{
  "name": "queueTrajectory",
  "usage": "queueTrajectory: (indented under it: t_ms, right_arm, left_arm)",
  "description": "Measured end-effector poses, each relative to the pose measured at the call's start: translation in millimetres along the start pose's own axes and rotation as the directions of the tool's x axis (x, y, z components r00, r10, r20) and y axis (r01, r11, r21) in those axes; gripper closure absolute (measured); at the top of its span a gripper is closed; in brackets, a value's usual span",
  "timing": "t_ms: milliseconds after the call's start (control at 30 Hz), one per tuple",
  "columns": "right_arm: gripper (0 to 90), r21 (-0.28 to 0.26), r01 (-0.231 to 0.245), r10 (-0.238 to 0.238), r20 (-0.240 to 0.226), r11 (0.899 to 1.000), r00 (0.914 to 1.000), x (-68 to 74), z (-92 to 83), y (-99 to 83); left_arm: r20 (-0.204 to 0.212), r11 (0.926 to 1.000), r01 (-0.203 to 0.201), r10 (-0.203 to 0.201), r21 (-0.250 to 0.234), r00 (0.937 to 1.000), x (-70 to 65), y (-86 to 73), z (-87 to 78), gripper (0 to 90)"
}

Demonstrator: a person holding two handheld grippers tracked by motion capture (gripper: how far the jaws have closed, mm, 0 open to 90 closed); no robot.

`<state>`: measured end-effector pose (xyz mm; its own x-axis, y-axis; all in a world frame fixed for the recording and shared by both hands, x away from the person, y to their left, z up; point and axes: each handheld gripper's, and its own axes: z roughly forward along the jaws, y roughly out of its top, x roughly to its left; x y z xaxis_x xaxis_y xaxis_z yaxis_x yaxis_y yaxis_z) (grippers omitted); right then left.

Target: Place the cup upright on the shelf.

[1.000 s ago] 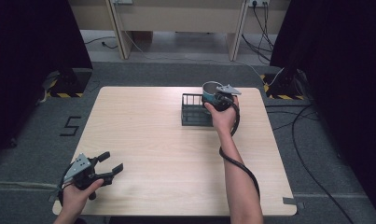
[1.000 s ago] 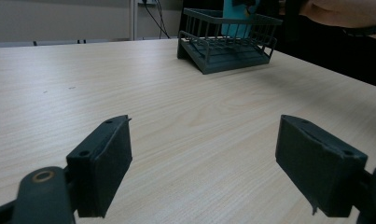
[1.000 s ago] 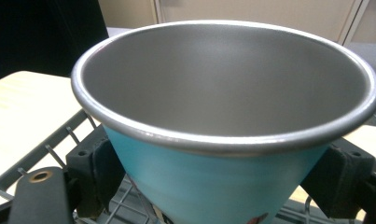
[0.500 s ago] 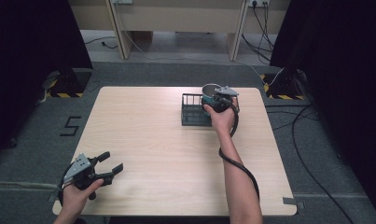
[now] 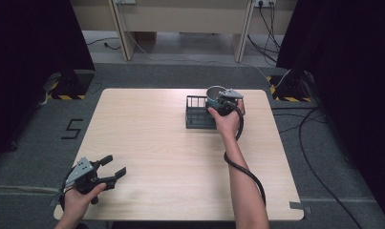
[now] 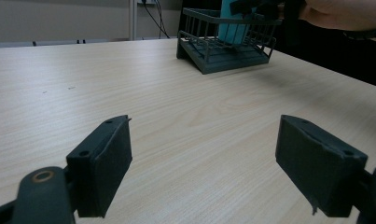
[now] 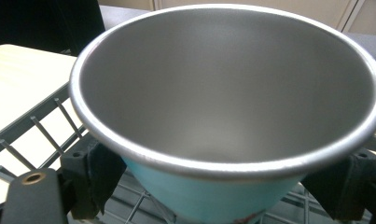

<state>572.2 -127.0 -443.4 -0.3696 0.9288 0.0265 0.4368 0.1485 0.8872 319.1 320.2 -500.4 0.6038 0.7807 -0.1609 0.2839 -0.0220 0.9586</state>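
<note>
High view overhead, facing forward-down; left gripper view low, distant; both share rack [image 5: 199, 114]; right close.

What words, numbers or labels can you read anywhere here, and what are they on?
"5": a black figure on the grey floor, left of the table.
No lettering can be made out on the cup, the rack or either gripper.
</note>
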Motion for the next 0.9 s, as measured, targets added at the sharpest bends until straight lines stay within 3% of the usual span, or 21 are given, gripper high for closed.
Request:
queueTrajectory:
  t_ms: [900]
  right_arm:
    - [14.8, -0.006, 0.001, -0.001, 0.003, 1.0, 1.0, 5.1, -31.4, -5.1]
  left_arm:
    - [-0.003, 1.0, -0.003, 0.003, 0.004, 1.0, -0.1, -0.2, 0.6, 17.8]
